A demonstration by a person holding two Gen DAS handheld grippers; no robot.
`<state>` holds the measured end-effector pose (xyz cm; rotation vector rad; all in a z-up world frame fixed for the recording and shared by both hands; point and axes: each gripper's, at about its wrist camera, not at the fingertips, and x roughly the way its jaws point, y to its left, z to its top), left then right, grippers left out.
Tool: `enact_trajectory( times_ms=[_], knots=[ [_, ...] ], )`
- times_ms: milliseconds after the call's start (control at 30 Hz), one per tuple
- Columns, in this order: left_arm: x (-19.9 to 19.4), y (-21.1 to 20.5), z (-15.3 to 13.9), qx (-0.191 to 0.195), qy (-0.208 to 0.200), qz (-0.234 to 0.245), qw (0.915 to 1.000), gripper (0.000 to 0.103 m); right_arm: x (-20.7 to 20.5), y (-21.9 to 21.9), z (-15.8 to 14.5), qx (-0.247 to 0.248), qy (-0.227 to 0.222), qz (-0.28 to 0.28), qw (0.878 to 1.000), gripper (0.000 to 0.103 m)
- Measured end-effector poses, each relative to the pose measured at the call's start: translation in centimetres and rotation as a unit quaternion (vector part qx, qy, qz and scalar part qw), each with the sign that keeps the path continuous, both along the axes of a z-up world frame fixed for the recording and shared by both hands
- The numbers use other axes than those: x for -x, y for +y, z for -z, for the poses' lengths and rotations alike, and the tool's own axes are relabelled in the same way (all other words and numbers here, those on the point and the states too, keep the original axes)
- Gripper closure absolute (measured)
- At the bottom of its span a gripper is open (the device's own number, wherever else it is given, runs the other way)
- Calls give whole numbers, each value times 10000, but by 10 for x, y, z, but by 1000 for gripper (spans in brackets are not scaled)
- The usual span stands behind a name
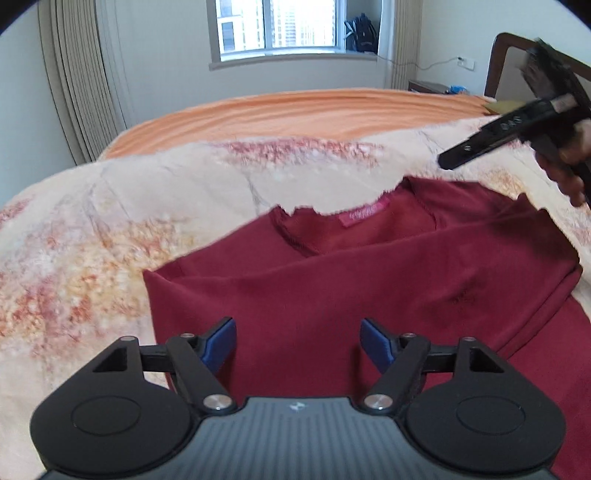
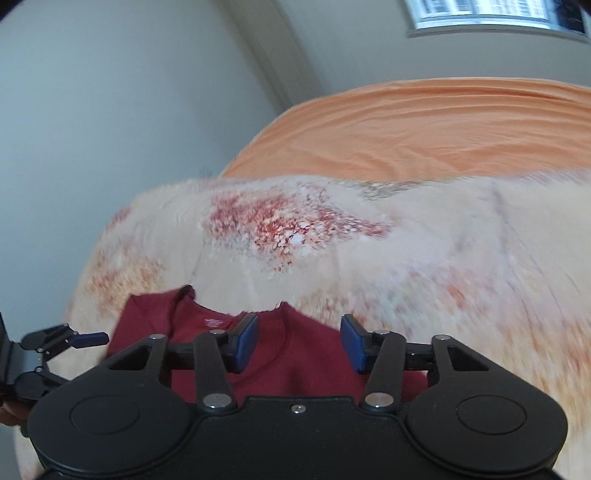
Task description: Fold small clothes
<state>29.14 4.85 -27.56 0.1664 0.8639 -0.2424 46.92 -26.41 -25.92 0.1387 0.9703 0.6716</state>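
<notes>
A dark red shirt (image 1: 332,288) lies flat on the floral blanket (image 1: 74,240). Its neckline with a pink label (image 1: 364,214) points away from me, and one side is folded across the front. My left gripper (image 1: 298,341) hovers open over the shirt's near part, with nothing between its blue pads. In the left wrist view, one of the right gripper's fingers (image 1: 476,146) reaches in from the upper right, held by a hand (image 1: 569,173), above the shirt's far right shoulder. In its own view the right gripper (image 2: 299,343) is open over the shirt's collar (image 2: 258,332), holding nothing.
The blanket covers a bed with an orange sheet (image 1: 295,114) behind it. A wooden headboard (image 1: 498,59) and a nightstand (image 1: 428,86) stand at the far right. Curtains (image 1: 81,74) and a window (image 1: 280,26) are on the back wall.
</notes>
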Motion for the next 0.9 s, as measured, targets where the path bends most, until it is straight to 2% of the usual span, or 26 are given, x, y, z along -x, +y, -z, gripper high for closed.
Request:
enact_trajectory(
  times_ms=[67, 133, 167, 200, 267, 367, 467, 533, 600, 700, 800, 833, 900],
  knots=[
    [2, 4, 10, -23, 109, -16, 9999, 24, -9, 18, 12, 397, 22, -385, 9985, 60],
    [7, 8, 18, -142, 165, -9, 9998, 24, -13, 33, 26, 884, 50, -740, 9933, 72],
    [10, 11, 21, -214, 171, 16, 9996, 24, -12, 38, 32, 1446, -189, -747, 9865, 91],
    [14, 14, 20, -234, 154, 28, 9996, 24, -13, 38, 36, 1645, -252, -639, 9840, 86],
    [19, 22, 16, -209, 148, -27, 9997, 24, -14, 31, 33, 1377, -152, -199, 9902, 84],
    [30, 39, 11, -274, 145, -245, 9992, 24, 7, 29, 10, 1000, -497, 191, 9936, 79],
    [45, 61, 6, -220, 194, -550, 9981, 23, 43, 22, -12, 452, -543, 298, 9971, 64],
    [61, 73, 2, -18, 259, -722, 9971, 22, 71, 17, -21, 196, -483, 325, 9981, 56],
    [78, 79, 2, 142, 388, -820, 9958, 21, 104, 5, -25, -97, -248, 429, 9987, 46],
    [111, 80, 7, 511, 717, -958, 9915, 20, 156, -13, -16, -257, 315, 685, 9968, 45],
    [152, 72, 17, 973, 1132, -1107, 9826, 18, 211, -25, -2, -177, 779, 901, 9927, 45],
    [164, 66, 19, 1016, 1217, -1068, 9816, 18, 229, -31, 2, -134, 892, 987, 9910, 45],
    [194, 50, 23, 789, 1306, -886, 9843, 14, 268, -44, 10, -71, 1188, 1285, 9845, 44]
  ],
)
